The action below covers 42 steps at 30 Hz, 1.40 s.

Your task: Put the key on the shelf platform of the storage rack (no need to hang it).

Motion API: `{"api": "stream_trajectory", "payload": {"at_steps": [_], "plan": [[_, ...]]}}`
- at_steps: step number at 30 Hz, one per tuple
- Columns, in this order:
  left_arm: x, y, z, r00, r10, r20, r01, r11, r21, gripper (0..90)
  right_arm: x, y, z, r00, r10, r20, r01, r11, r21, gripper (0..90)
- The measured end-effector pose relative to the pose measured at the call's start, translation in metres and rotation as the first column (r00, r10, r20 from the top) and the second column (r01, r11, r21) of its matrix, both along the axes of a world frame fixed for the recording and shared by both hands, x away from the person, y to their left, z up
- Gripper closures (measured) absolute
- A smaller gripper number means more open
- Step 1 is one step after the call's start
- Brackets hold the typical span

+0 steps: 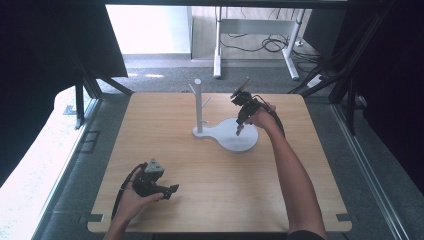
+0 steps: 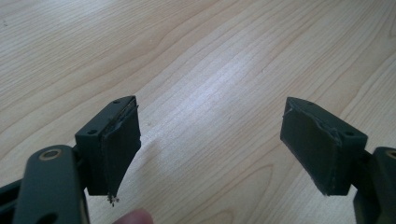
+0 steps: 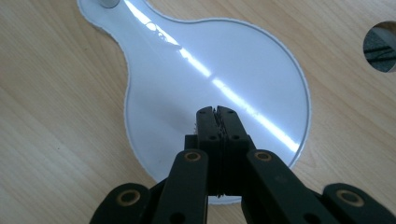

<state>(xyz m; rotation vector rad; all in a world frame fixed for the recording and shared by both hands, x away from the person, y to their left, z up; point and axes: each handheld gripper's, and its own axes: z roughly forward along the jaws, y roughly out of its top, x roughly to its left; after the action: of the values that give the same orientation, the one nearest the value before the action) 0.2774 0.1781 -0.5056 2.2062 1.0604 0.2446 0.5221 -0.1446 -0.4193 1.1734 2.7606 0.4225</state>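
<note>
White pear-shaped stand base (image 1: 239, 137) with upright pegged post (image 1: 198, 105), perhaps plastic, on wooden table (image 1: 210, 185); right gripper (image 3: 218, 113) closed empty above it, left gripper (image 2: 210, 144) wide apart, empty.

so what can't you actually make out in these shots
- Right tool, right gripper view: jaws pressed together over the white stand base; whether its tips touch the base can't be told, its own links hide them.
- Stand post, high view: small side pegs too blurred to count.
- Stand post, right gripper view: cut off by the top edge.
- Left tool, left gripper view: open over bare tabletop; its body is cut off by the bottom edge.
</note>
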Motion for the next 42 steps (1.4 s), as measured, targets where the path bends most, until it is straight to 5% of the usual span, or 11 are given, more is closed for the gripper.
{"api": "stream_trajectory", "payload": {"at_steps": [18, 38, 42], "plan": [[0.001, 0.0, -0.002, 1.0, 0.0, -0.005, 0.0, 0.9999, 0.013, 20.4, 0.014, -0.001, -0.024, 0.9989, -0.048, -0.005, 0.048, 0.998, 0.03, 89.9], [0.002, -0.002, -0.005, 0.9999, -0.011, -0.009, 0.011, 0.9996, 0.027, 20.3, 0.02, -0.001, -0.054, 0.9973, -0.064, -0.035, 0.064, 0.998, -0.011, 88.8], [0.002, -0.001, -0.004, 0.9999, -0.009, -0.009, 0.009, 0.9997, 0.025, 20.4, 0.019, -0.003, -0.05, 0.9976, -0.067, -0.018, 0.067, 0.998, 0.0, 80.8]]}}
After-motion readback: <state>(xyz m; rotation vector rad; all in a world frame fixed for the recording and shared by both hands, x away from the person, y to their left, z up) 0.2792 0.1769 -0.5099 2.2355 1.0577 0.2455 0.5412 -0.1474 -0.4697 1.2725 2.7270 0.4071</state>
